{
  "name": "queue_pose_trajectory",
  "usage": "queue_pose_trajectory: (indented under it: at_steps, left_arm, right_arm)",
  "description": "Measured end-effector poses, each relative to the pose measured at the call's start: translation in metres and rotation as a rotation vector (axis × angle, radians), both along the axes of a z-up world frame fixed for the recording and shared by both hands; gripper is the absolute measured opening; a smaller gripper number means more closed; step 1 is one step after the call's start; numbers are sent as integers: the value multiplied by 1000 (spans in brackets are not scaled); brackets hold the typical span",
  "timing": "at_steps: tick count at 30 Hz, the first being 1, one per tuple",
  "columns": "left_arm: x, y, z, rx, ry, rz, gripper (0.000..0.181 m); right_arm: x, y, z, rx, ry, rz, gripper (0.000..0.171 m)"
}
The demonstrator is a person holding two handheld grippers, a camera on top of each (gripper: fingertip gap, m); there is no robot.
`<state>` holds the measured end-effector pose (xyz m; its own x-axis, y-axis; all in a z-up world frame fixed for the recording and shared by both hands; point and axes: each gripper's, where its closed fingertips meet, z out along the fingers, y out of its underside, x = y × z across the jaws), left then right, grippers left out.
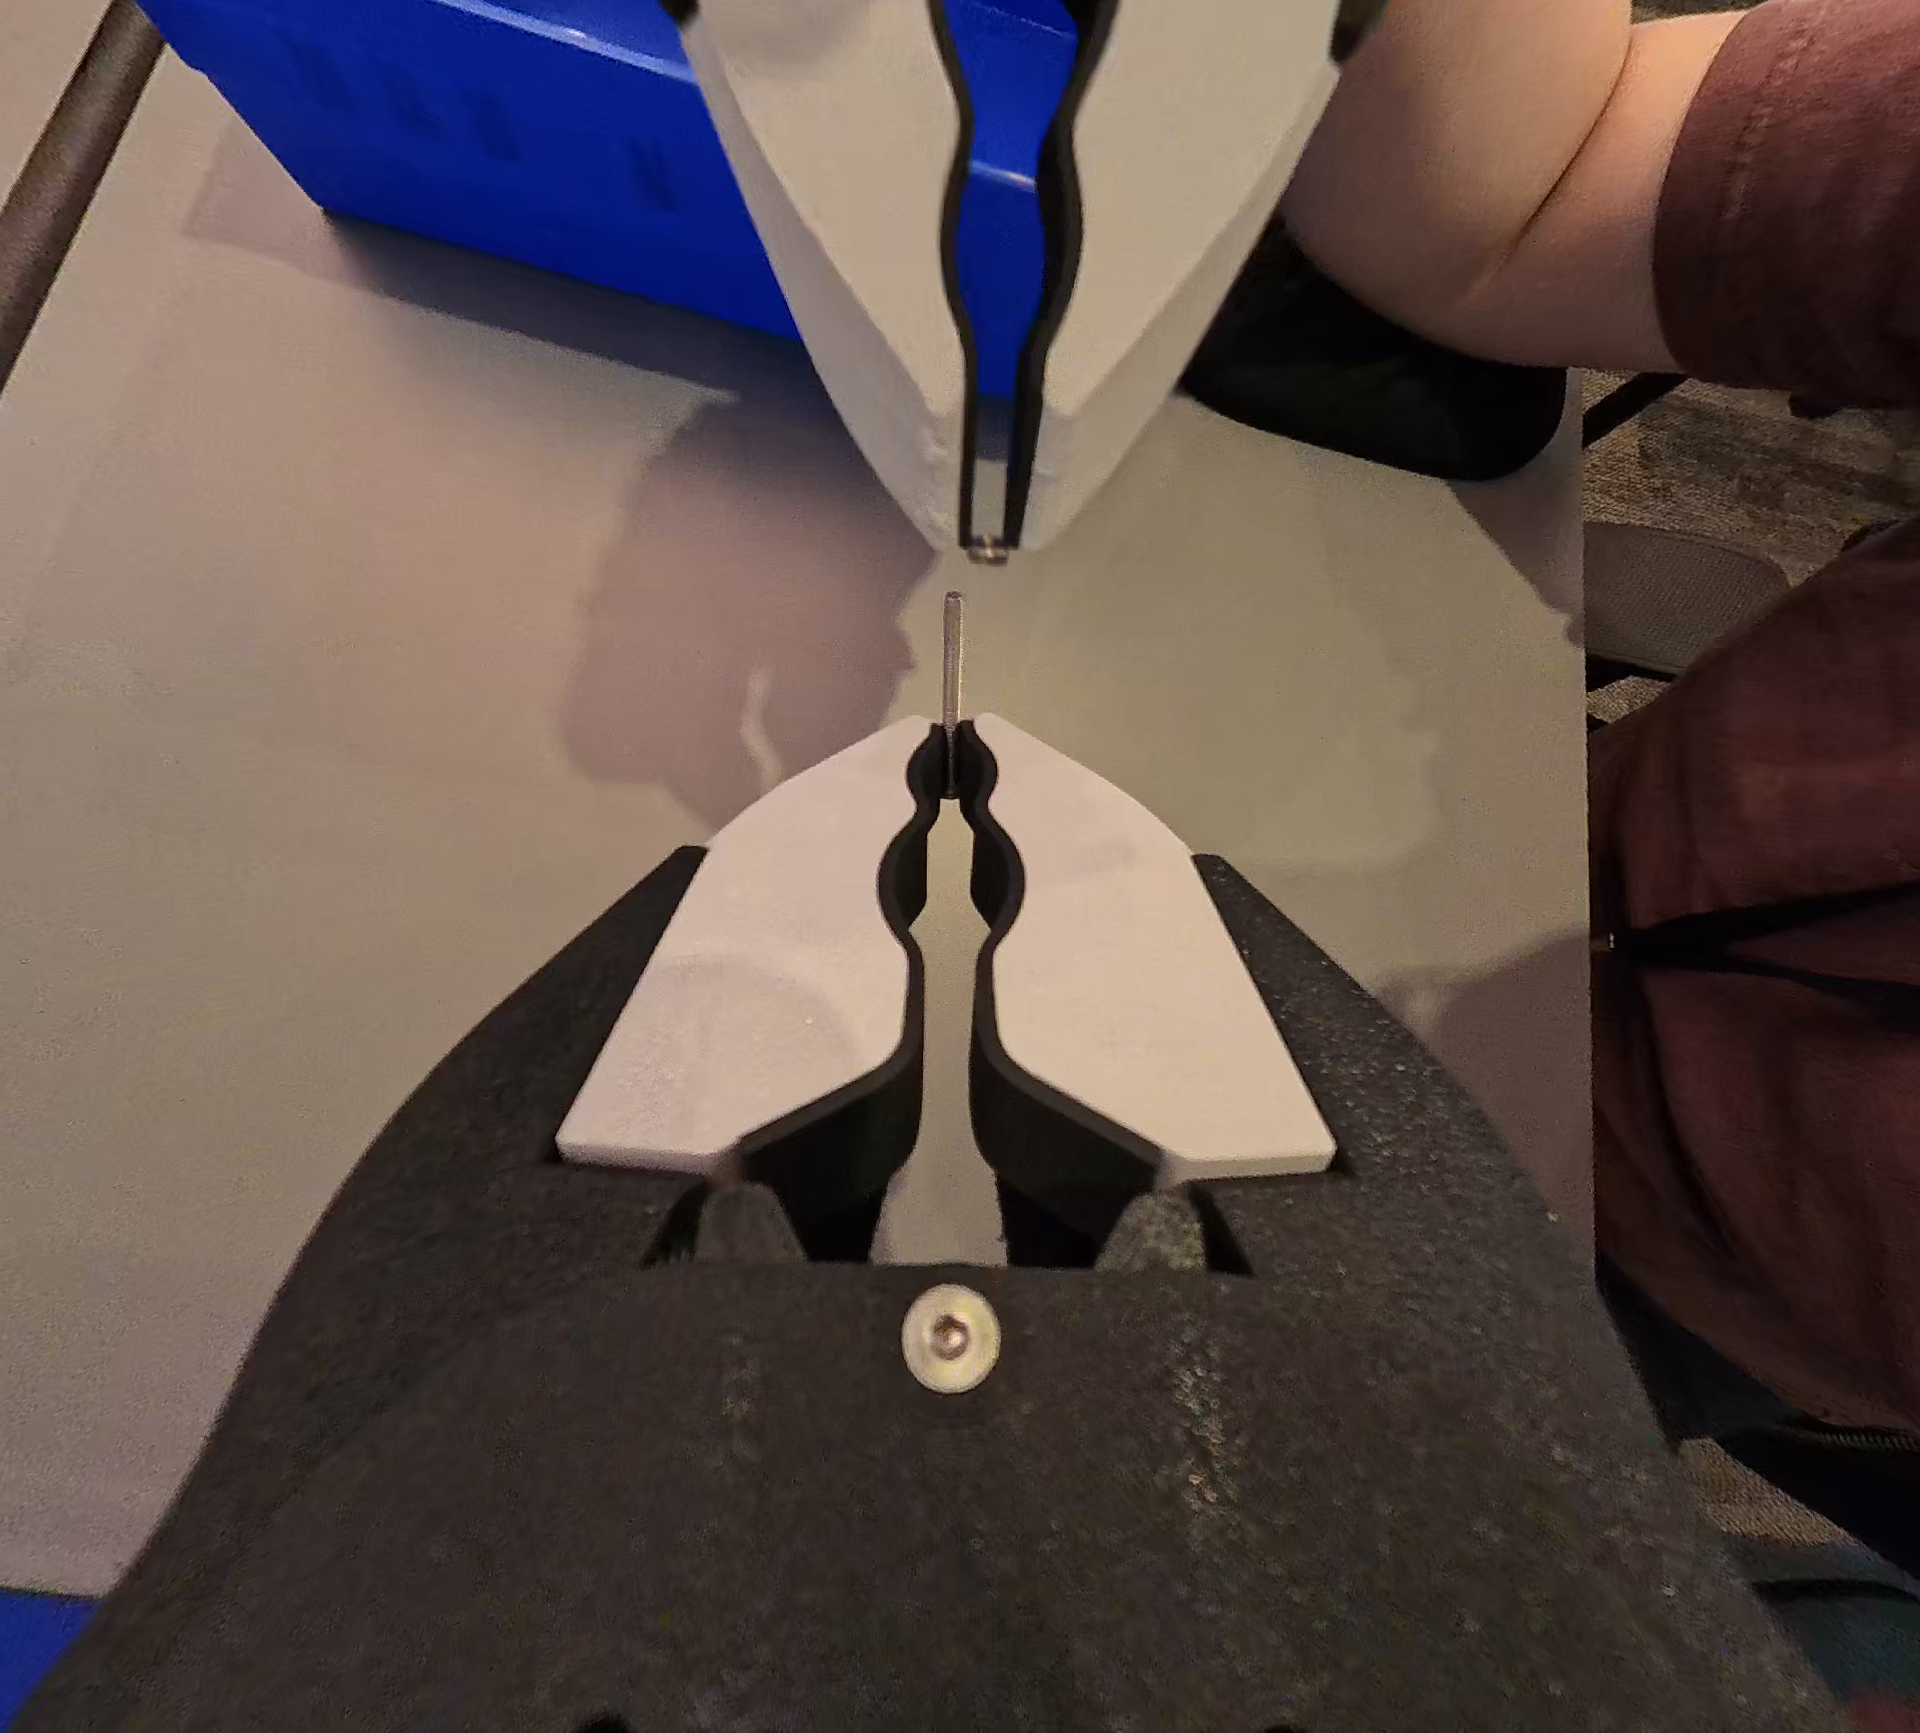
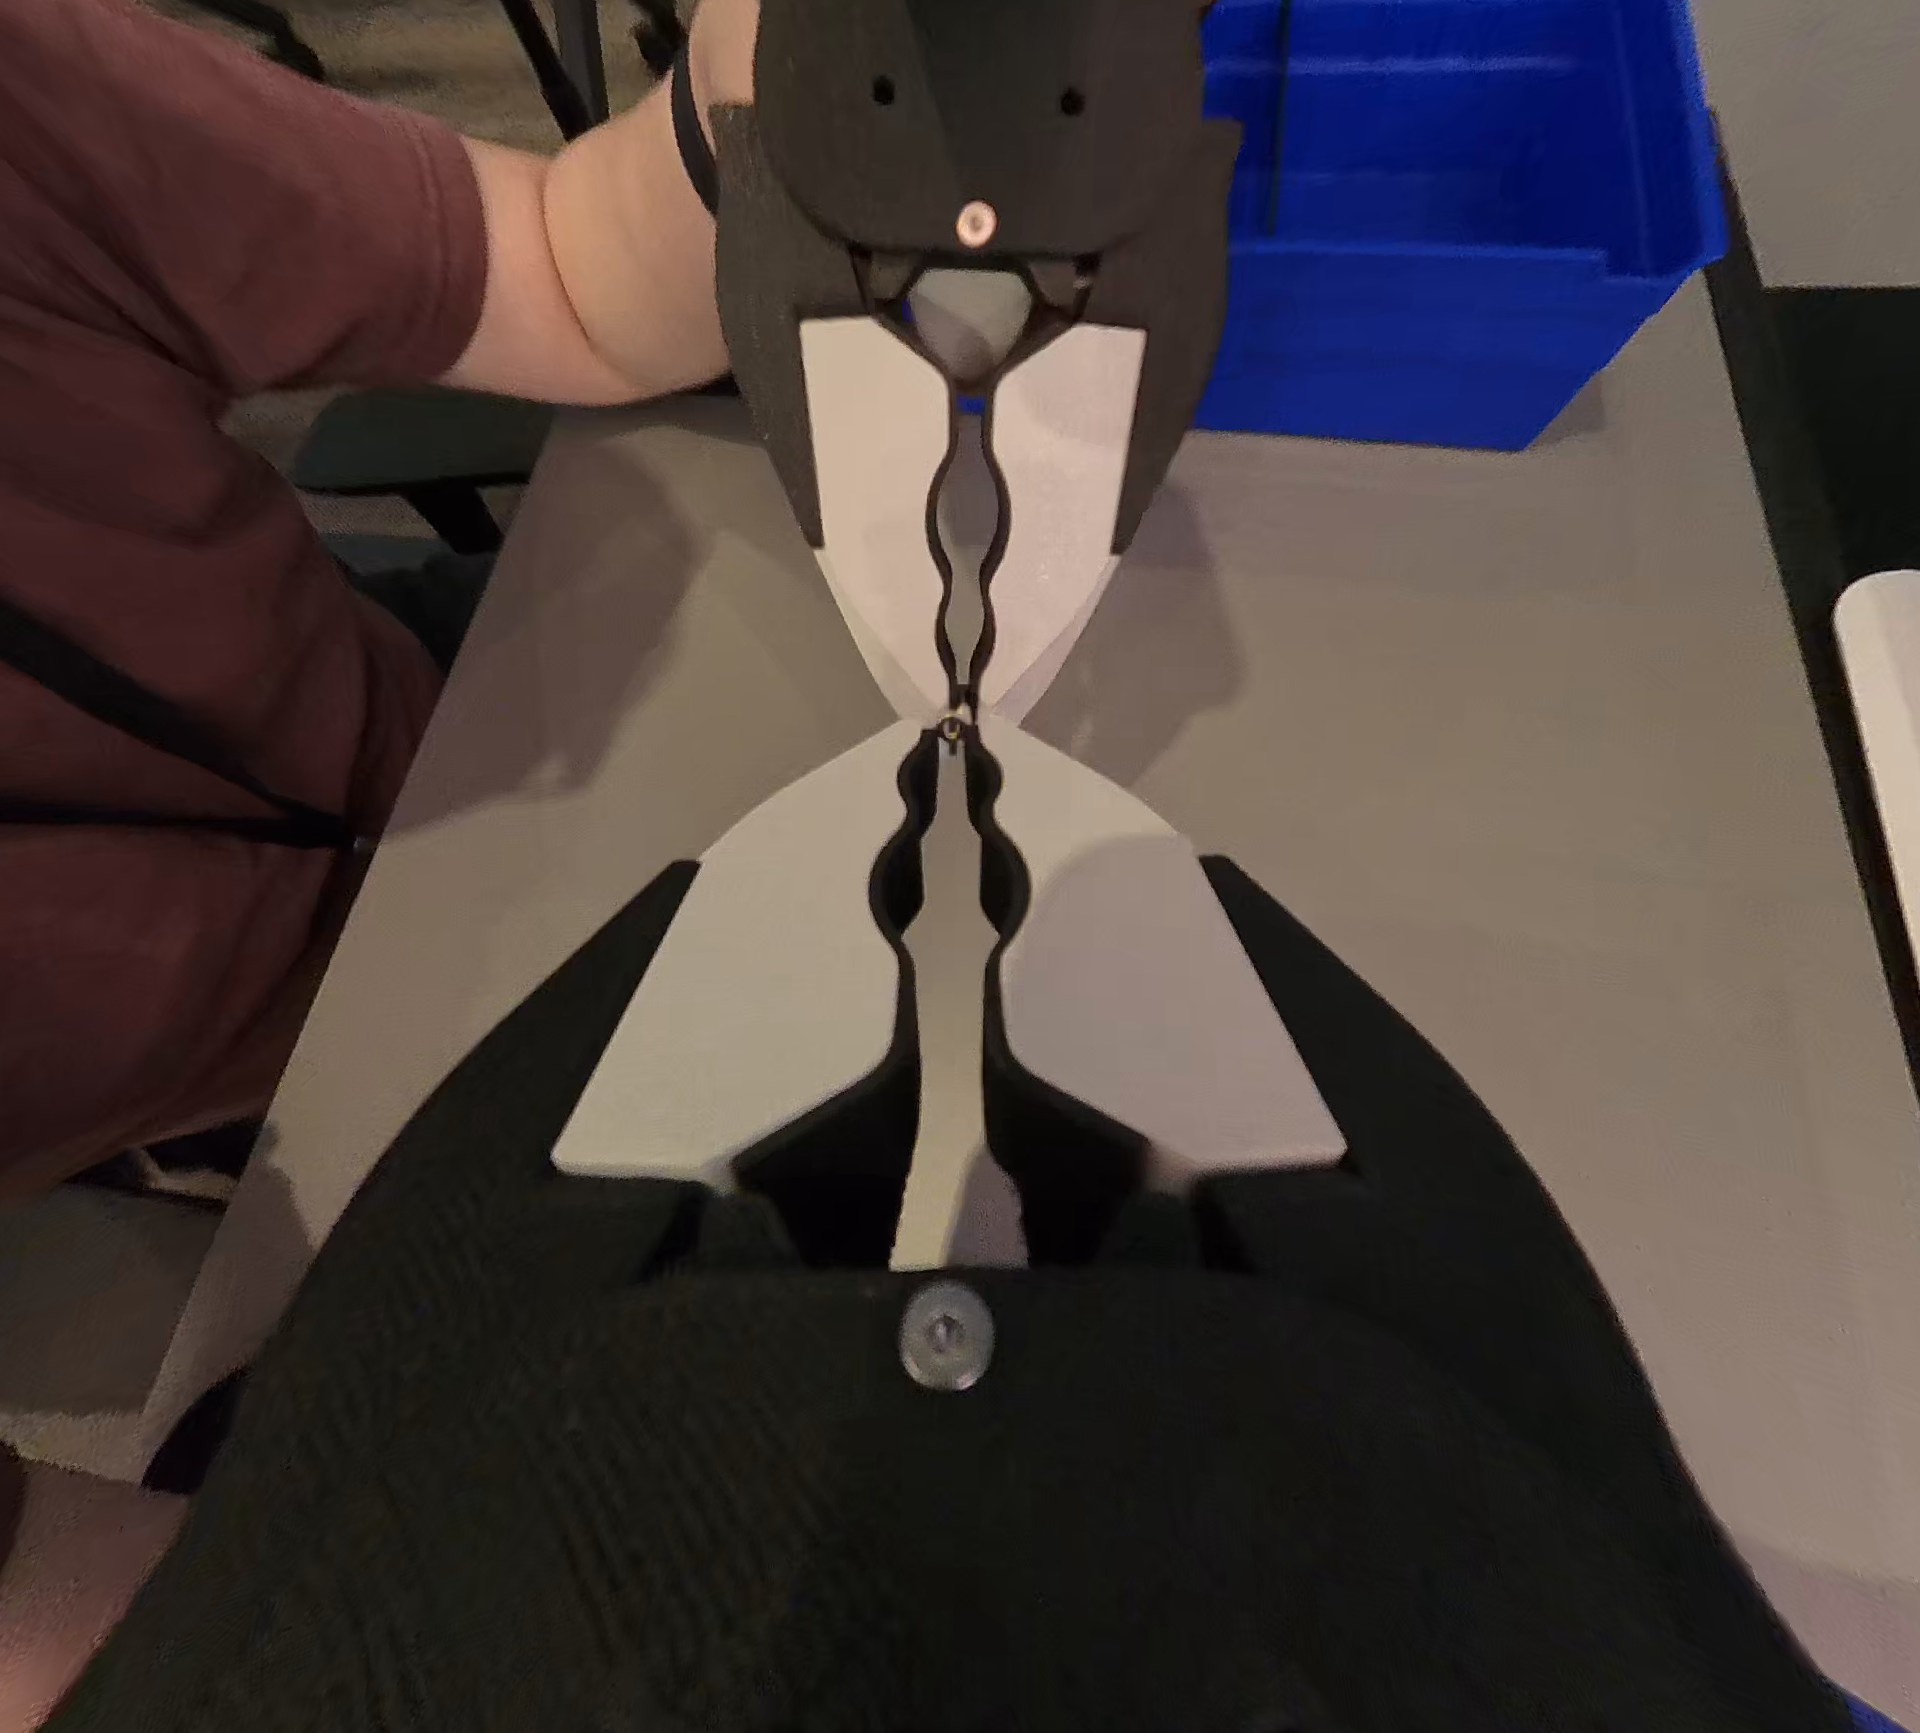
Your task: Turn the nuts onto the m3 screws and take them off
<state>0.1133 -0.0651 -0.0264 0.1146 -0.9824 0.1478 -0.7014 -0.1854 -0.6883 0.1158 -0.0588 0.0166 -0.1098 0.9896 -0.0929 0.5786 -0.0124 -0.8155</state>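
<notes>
My left gripper (image 1: 950, 729) is shut on a thin silver m3 screw (image 1: 952, 660), which sticks out forward from its tips. Facing it, my right gripper (image 1: 985, 543) is shut on a small metal nut (image 1: 985, 554) at its very tips. A short gap separates the nut from the screw's free end. In the right wrist view my right gripper (image 2: 952, 731) holds the nut (image 2: 952, 729), and the left gripper (image 2: 962, 698) points back at it tip to tip; the screw is almost hidden end-on there.
A blue plastic bin (image 1: 436, 73) stands on the grey table (image 1: 312, 644) behind the right gripper; it also shows in the right wrist view (image 2: 1455, 229). A person's arm in a dark red sleeve (image 1: 1787, 177) is at the table's edge. A white object (image 2: 1886, 748) lies at the right. Spacing between my two grippers at the tips: around 5 cm.
</notes>
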Motion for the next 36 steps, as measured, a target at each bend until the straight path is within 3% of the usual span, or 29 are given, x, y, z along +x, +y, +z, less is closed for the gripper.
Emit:
queue_pose_trajectory:
  at_steps: [16, 36]
  left_arm:
    - [1, -4, -1, 31, 12, -24, 2]
    - [7, -23, 23, -51, -133, -120, 2]
  right_arm:
    - [-1, -4, -10, 1, -49, 21, 5]
    - [2, -21, 12, -33, 93, 142, 5]
